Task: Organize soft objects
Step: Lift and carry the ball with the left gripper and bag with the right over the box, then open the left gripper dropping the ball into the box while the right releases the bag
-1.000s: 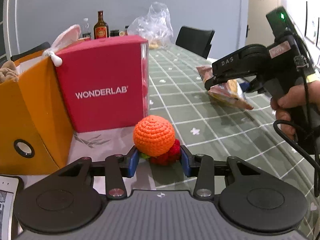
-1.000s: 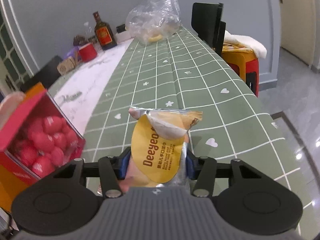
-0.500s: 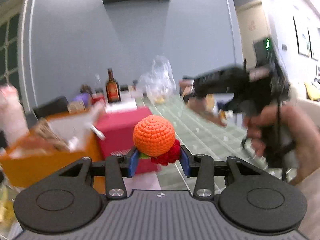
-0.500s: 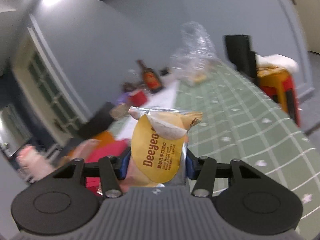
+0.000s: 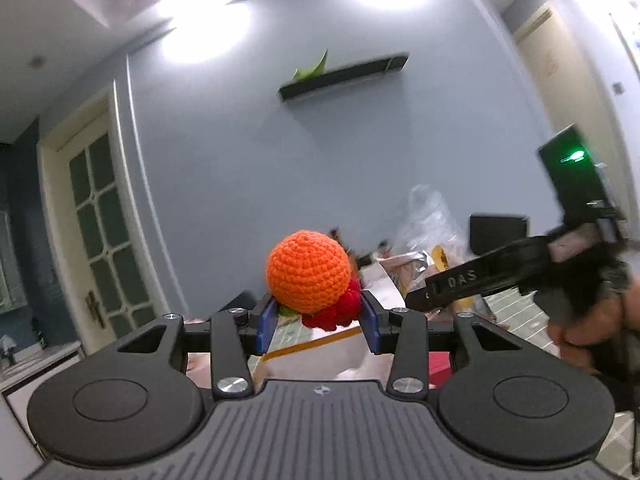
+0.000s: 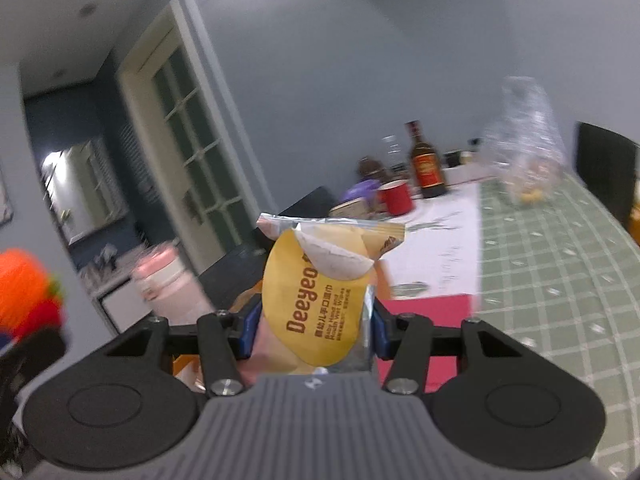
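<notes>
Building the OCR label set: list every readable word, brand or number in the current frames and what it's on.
"Deeyeo": yellow label of the wipes packet in the right hand-held gripper.
Chinese and small English lines under it: too small to read reliably.
"DAS", seen tilted: finger of the right hand-held gripper, in the left wrist view.
Bottle label: blurred, unreadable.

A home dining room: clothed table [image 6: 560,240], liquor bottle [image 6: 428,168], glazed door [image 5: 104,232].
</notes>
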`<state>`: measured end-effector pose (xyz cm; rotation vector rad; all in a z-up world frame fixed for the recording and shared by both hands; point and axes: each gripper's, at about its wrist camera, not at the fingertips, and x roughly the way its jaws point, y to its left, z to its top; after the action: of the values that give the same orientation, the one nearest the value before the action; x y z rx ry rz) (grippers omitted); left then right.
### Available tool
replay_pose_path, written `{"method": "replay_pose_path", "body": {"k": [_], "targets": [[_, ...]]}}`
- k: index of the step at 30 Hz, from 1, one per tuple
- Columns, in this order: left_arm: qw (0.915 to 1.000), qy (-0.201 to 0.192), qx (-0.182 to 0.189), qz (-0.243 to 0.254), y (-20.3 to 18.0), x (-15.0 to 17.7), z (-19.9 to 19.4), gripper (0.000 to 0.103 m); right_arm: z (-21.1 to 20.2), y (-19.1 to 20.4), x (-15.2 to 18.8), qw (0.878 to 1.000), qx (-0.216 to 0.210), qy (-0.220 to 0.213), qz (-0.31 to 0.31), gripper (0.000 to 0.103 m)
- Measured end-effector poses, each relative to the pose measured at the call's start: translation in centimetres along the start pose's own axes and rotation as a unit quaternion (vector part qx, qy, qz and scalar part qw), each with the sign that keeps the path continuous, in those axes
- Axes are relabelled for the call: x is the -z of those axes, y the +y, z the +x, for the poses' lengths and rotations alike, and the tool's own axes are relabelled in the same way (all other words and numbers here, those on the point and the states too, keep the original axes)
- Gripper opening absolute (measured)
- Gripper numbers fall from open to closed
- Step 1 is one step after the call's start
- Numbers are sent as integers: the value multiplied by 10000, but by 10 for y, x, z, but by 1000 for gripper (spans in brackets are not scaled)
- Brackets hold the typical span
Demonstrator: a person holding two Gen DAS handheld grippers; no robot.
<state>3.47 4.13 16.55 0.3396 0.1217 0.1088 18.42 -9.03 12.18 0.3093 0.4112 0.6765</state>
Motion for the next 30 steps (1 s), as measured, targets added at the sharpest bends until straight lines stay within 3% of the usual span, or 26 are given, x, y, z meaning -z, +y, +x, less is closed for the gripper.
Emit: {"method": "replay_pose_path", "body": {"k": [3, 8, 12, 16, 19, 20, 21, 22, 23, 24, 25, 26, 28, 30], "targets": [[9980, 596, 81, -197, 25, -1, 41, 49, 29, 22, -6, 9996, -21, 189, -199, 52], [9902, 1329, -366, -222, 52, 23, 84, 49, 85, 29, -20, 9978, 132, 639, -84, 52], [9831, 1785, -195, -355, 60, 45, 106, 48, 120, 47, -21, 9948, 442, 795, -453, 52], [9807, 1911, -196, -351, 59, 61, 109, 48, 154, 57, -26, 9866, 983, 917, -923, 52], [9802, 1948, -104, -326, 54, 63, 114, 49, 171, 53, -32, 9842, 1033, 1070, -957, 53], [9802, 1951, -94, -317, 52, 63, 116, 49, 177, 54, -32, 9822, 939, 1202, -1095, 58], [9807, 1927, -107, -309, 49, 63, 117, 49, 180, 55, -31, 9803, 877, 1290, -1214, 72], [9816, 1876, -127, -318, 54, 64, 122, 53, 180, 55, -30, 9794, 927, 1278, -1262, 81], [9831, 1800, -107, -306, 53, 65, 124, 58, 175, 55, -30, 9797, 1019, 1156, -1284, 101], [9850, 1706, -52, -262, 52, 63, 126, 75, 168, 55, -30, 9811, 1083, 963, -1281, 100], [9871, 1587, -45, -196, 49, 64, 126, 98, 159, 52, -31, 9828, 1140, 810, -1204, 100], [9888, 1481, -126, -132, 46, 64, 124, 103, 151, 48, -32, 9845, 1170, 721, -1091, 100], [9904, 1335, -350, 8, 39, 64, 117, 103, 126, 39, -35, 9890, 1181, 413, -784, 100], [9905, 1332, -349, 21, 36, 66, 110, 103, 95, 32, -35, 9903, 1267, 126, -558, 100]]}}
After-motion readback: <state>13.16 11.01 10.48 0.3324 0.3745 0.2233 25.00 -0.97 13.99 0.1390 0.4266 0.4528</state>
